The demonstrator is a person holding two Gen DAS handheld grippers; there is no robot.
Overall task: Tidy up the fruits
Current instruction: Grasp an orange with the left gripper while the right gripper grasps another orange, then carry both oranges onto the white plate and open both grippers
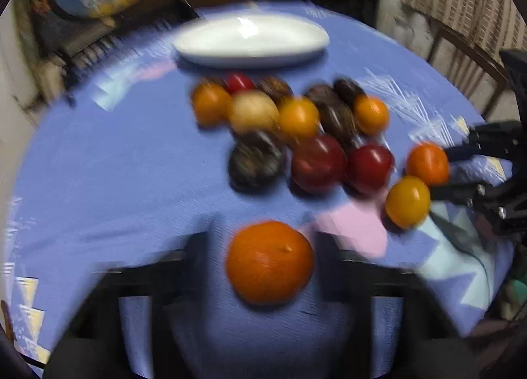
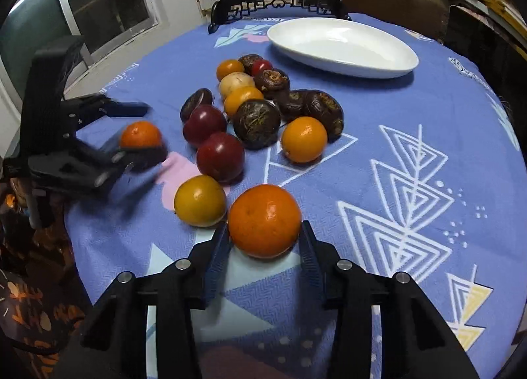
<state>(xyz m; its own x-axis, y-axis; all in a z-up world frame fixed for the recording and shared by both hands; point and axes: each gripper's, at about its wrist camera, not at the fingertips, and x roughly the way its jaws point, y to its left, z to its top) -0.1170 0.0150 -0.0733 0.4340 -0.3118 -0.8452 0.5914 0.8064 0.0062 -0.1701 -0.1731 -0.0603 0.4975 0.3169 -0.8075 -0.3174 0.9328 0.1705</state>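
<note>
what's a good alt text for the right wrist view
The right gripper closes on an orange on a blue patterned tablecloth. Beyond lie more oranges, red and dark brown fruits and an empty white dish; the left gripper flanks another orange.

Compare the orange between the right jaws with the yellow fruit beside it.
The orange is deep orange; the yellow fruit is golden and smoother. The orange sits between the right gripper's jaws; the yellow fruit lies free. Both are round, on the cloth.

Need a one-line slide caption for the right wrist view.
Right gripper closes on an orange while the left gripper brackets another orange; the white dish is empty.
</note>
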